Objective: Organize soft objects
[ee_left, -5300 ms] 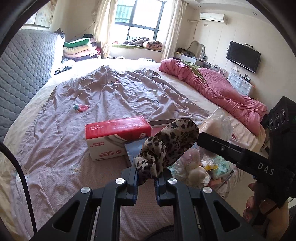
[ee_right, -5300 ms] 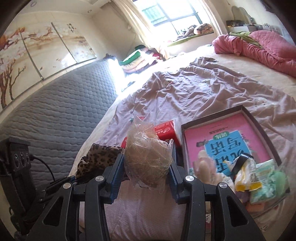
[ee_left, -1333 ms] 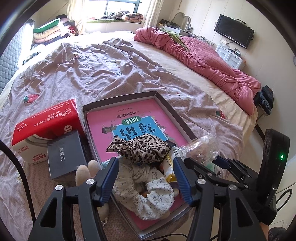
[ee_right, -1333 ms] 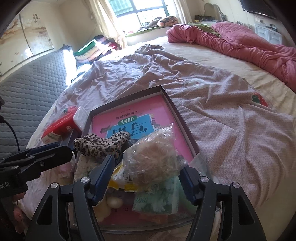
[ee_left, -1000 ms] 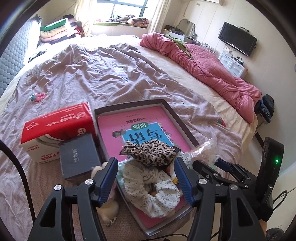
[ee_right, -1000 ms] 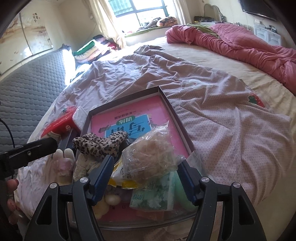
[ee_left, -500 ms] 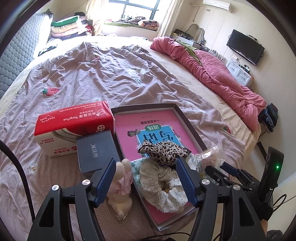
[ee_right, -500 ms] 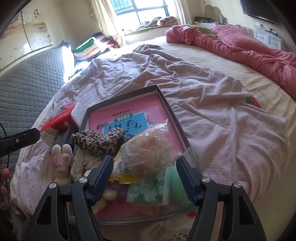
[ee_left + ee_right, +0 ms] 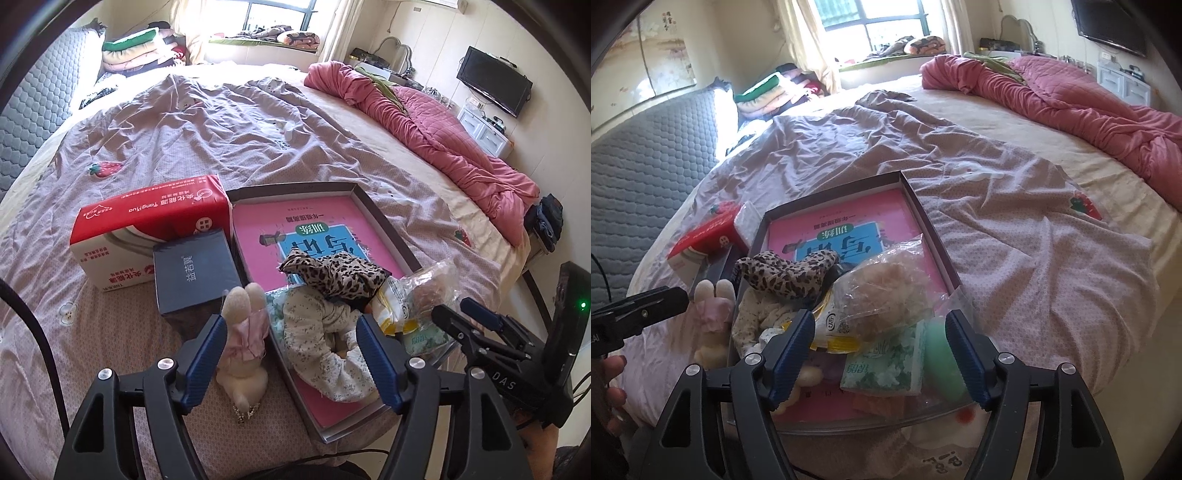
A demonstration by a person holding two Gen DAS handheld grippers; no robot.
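A shallow dark box [image 9: 384, 225] [image 9: 923, 218] with a pink book inside lies on the bed. In it rest a leopard-print scrunchie [image 9: 332, 271] [image 9: 783, 275], a floral scrunchie [image 9: 321, 332] [image 9: 750, 317], a clear bag with a fluffy item [image 9: 886, 288] [image 9: 424, 291], a yellow packet [image 9: 391, 306] and a green tissue pack [image 9: 886, 362]. A plush bunny [image 9: 243, 339] [image 9: 709, 317] lies just left of the box. My left gripper [image 9: 291, 354] is open above bunny and floral scrunchie. My right gripper [image 9: 879, 350] is open and empty over the box's near end.
A red tissue box [image 9: 147, 229] and a dark blue box [image 9: 195, 269] sit left of the tray. A rumpled mauve sheet [image 9: 184, 129] covers the bed, a pink quilt [image 9: 443, 136] lies at the right. The bed's edge is near the grippers.
Both grippers let go: the leopard scrunchie and the clear bag now lie in the box. Both grippers have since drawn back, open. The left view has shifted left, showing the bunny.
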